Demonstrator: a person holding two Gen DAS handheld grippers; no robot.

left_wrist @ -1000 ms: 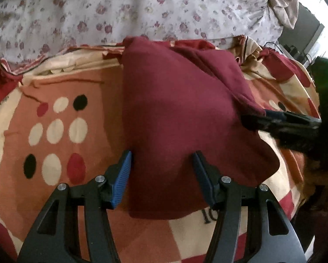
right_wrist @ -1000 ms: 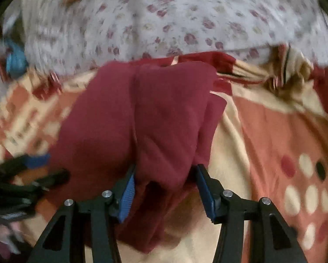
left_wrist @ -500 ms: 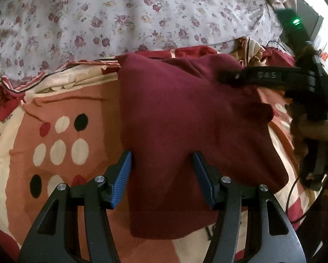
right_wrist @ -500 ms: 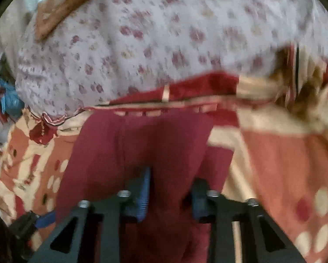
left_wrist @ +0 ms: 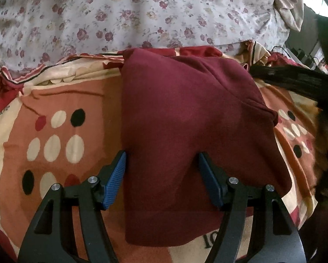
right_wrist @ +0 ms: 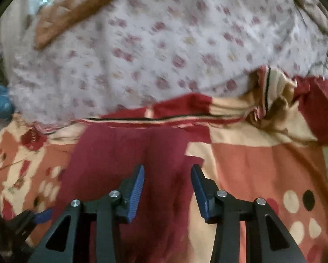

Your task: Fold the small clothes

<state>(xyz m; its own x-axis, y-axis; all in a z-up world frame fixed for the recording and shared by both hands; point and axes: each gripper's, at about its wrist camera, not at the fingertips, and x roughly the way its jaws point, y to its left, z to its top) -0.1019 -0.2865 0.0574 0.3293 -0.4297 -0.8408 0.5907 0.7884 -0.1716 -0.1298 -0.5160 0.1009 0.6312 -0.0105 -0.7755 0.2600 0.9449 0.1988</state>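
- A maroon garment (left_wrist: 186, 131) lies folded on a patterned blanket (left_wrist: 54, 100) of orange, cream and red blocks with dots, spread on a bed.
- Beyond the blanket lies a white floral sheet (left_wrist: 142, 15).
- The left hand-held gripper (left_wrist: 161, 164) hovers over the garment's near left part; its 2 blue pads stand wide apart and its jaws are opening, with maroon cloth seen between them but neither pad pressing on it.
- The garment's left edge runs straight, just beside the left pad.
- The right hand-held gripper (right_wrist: 167, 182) sits over the garment's right side (right_wrist: 124, 153); its jaws are opening, the pads are apart, and cloth lies below the gap, not pinched.
- In the left wrist view, the right hand-held gripper (left_wrist: 295, 81) appears as a dark blurred bar near the garment's upper right corner.
- The right wrist view is blurred.
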